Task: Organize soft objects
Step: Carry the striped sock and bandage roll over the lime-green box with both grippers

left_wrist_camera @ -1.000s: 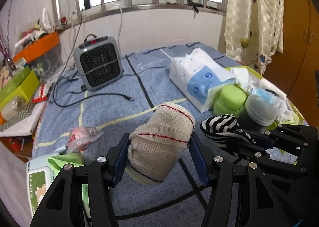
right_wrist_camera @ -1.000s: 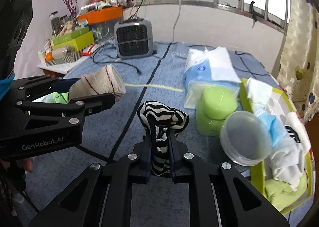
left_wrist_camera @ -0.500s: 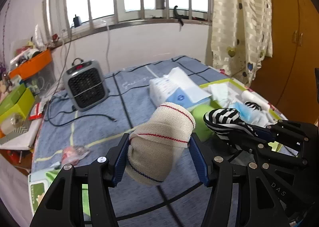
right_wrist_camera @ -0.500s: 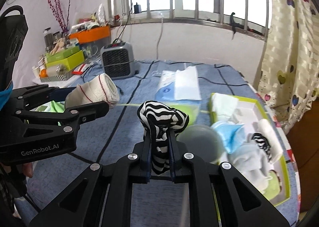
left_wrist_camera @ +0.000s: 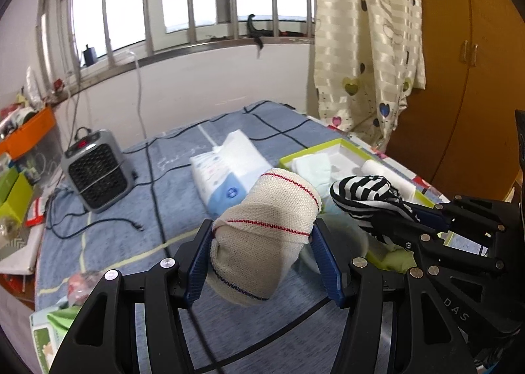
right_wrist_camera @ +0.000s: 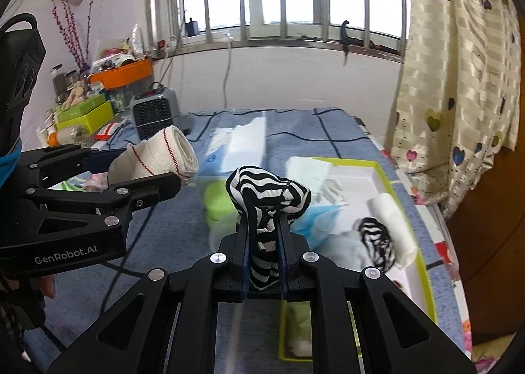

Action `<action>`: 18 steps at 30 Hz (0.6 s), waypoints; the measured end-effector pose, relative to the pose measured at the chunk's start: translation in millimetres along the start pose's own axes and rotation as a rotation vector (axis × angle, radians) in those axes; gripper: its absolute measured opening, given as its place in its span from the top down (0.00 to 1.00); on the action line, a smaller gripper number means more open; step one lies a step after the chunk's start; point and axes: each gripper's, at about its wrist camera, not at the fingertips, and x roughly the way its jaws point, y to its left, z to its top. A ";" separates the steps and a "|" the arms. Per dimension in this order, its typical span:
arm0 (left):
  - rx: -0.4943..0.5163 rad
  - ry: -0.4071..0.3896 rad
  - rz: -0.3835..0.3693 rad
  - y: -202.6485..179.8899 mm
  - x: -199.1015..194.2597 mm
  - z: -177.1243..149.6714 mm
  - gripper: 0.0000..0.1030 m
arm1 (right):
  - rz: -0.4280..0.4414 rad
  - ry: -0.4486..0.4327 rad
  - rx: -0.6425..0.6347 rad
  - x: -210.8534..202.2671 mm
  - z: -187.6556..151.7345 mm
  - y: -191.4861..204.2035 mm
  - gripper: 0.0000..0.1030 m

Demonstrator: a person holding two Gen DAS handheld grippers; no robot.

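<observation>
Green-rimmed tray [right_wrist_camera: 398, 190] lies by the blue bed's [right_wrist_camera: 334, 131] right edge.

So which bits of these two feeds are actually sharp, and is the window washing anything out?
Left wrist: the beige bandage roll in the tongs is crisp, the tissue pack smeared, the window blown white. Right wrist: the striped sock is sharp, the green-rimmed tray and its contents motion-blurred; fisheye bends the window bars.
</observation>
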 end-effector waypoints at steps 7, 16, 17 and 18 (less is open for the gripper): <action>0.021 0.006 -0.033 -19.9 16.3 13.5 0.44 | -0.035 0.001 0.033 0.2 1.8 -30.7 0.86; 0.028 0.032 -0.088 -42.4 44.9 31.7 0.44 | -0.098 0.014 0.080 5.3 4.4 -73.3 0.86; 0.027 0.035 -0.095 -44.6 48.5 34.4 0.44 | -0.104 0.016 0.086 6.0 5.1 -77.8 0.86; 0.024 0.037 -0.098 -46.4 51.8 36.9 0.44 | -0.109 0.016 0.090 6.5 5.6 -81.6 0.86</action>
